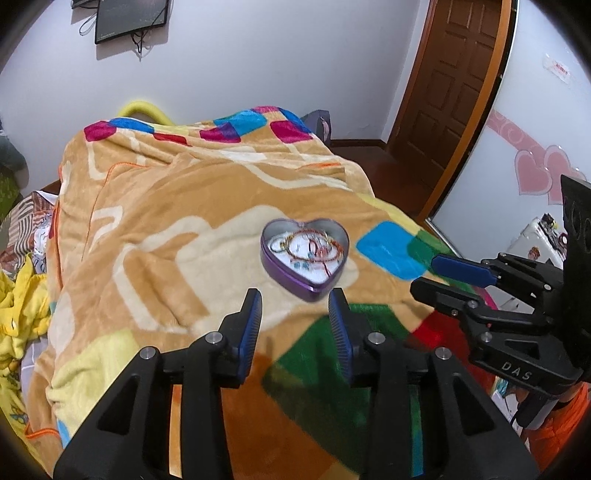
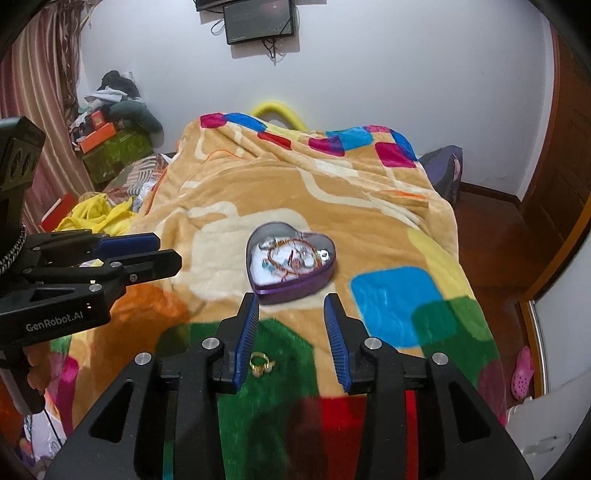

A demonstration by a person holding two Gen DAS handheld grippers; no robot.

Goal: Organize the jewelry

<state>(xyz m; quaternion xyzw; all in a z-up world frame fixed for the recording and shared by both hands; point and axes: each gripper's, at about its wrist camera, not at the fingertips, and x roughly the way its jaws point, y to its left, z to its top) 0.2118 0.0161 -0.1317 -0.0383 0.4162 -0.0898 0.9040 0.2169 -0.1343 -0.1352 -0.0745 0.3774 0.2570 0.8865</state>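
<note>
Both hand-held grippers (image 1: 295,306) (image 2: 291,310) part-open, empty

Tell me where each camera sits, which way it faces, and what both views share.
Left wrist: on the left gripper, angled down over the blanket at the heart tin; right gripper enters at right.
Right wrist: on the right gripper, same downward aim; left gripper enters at left; gold ring below.
Shared: tin, blanket, wall screen.

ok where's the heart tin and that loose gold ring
heart tin (image 2: 295,286): right wrist view, on its purple front wall
gold ring (image 2: 260,363): right wrist view, on the band, lying on the green patch
</note>
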